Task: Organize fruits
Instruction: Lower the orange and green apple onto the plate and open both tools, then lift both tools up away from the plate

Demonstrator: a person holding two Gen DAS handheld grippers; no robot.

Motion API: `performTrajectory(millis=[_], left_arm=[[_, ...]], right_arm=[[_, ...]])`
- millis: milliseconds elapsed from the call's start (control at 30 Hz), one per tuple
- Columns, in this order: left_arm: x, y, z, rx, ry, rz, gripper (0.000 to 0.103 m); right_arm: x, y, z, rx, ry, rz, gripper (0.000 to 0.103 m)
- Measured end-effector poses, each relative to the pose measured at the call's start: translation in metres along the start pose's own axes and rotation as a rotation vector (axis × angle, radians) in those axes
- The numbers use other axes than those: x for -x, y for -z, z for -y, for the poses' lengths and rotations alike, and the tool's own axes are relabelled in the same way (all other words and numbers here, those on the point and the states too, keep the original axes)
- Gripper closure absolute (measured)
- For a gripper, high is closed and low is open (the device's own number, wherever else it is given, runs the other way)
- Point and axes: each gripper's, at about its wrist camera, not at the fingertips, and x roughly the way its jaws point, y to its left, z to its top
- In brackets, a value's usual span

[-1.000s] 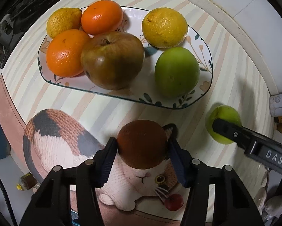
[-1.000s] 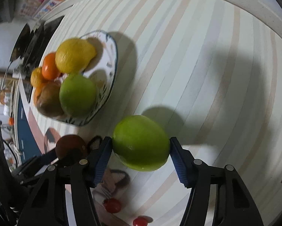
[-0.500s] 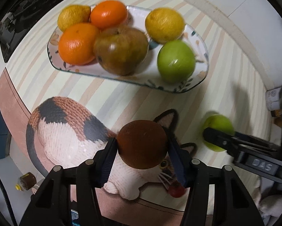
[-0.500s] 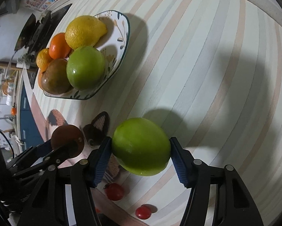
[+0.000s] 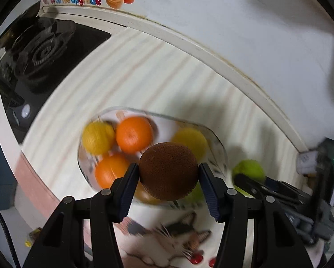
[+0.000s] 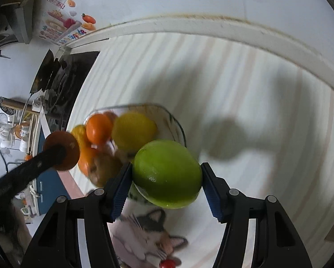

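Both fruits lifted off the surface [image 6: 245, 93] toward the plate [image 5: 218, 143]: my left tongs [image 5: 168, 175] grip the brown fruit [image 5: 168, 172], my right tongs [image 6: 167, 176] the green fruit [image 6: 167, 174]; set each into a free gap; only the right view shows both loads unobstructed.

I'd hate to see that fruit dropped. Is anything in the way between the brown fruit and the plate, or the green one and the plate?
Nothing visible blocks either path. The brown fruit and green fruit hang clamped near the plate. The plate itself is crowded with oranges and lemons, so free spots look scarce.
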Motion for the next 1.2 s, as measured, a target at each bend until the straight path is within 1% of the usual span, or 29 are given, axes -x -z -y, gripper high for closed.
performTrajectory(millis=[67,133,267,367,400,433,467,500,533,667,867,933,1033,1133,1200], left_arm=[[-0.011,-0.016,-0.004,0.006,-0.008,-0.03,0.051],[-0.029,-0.023,-0.007,0.008,-0.015,-0.071,0.051],[-0.051,-0.026,-0.006,-0.008,-0.022,-0.145,0.05],[-0.064,-0.03,-0.007,-0.009,-0.025,-0.185,0.049],[-0.065,-0.032,-0.008,0.001,-0.017,-0.184,0.046],[-0.064,-0.034,-0.007,-0.001,-0.014,-0.178,0.034],[-0.063,-0.034,-0.005,-0.01,-0.021,-0.171,0.02],[-0.06,-0.035,-0.005,-0.012,-0.027,-0.162,0.015],[-0.058,-0.035,-0.006,-0.008,-0.03,-0.151,0.013],[-0.053,-0.032,-0.012,0.005,-0.042,-0.143,0.013],[-0.033,-0.015,-0.024,0.018,-0.088,-0.082,0.013],[-0.024,-0.004,-0.029,0.03,-0.121,-0.051,0.013],[-0.013,0.013,-0.036,0.046,-0.146,-0.022,0.013],[-0.002,0.03,-0.039,0.048,-0.173,0.011,0.013],[0.008,0.041,-0.041,0.049,-0.189,0.038,0.013]], right_arm=[[-0.007,-0.007,-0.006,0.01,0.016,-0.014,0.039],[-0.015,-0.012,-0.008,0.014,0.03,-0.034,0.039],[-0.03,-0.012,-0.011,0.033,0.053,-0.06,0.039],[-0.044,-0.014,-0.005,0.013,0.035,-0.111,0.039],[-0.048,-0.014,-0.002,0.0,0.025,-0.126,0.033],[-0.048,-0.012,0.0,-0.008,0.012,-0.13,0.024],[-0.048,-0.011,0.002,-0.019,0.004,-0.125,0.008],[-0.047,-0.01,0.003,-0.025,0.003,-0.116,0.007],[-0.046,-0.009,0.003,-0.029,0.005,-0.112,0.007],[-0.04,-0.005,0.002,-0.022,0.029,-0.094,0.007],[-0.017,0.003,-0.012,0.05,0.139,-0.031,0.007],[-0.011,0.008,-0.016,0.068,0.167,-0.023,0.007],[0.002,0.018,-0.026,0.113,0.209,0.002,0.007],[0.016,0.032,-0.035,0.144,0.238,0.031,0.007],[0.025,0.041,-0.04,0.151,0.242,0.046,0.007]])
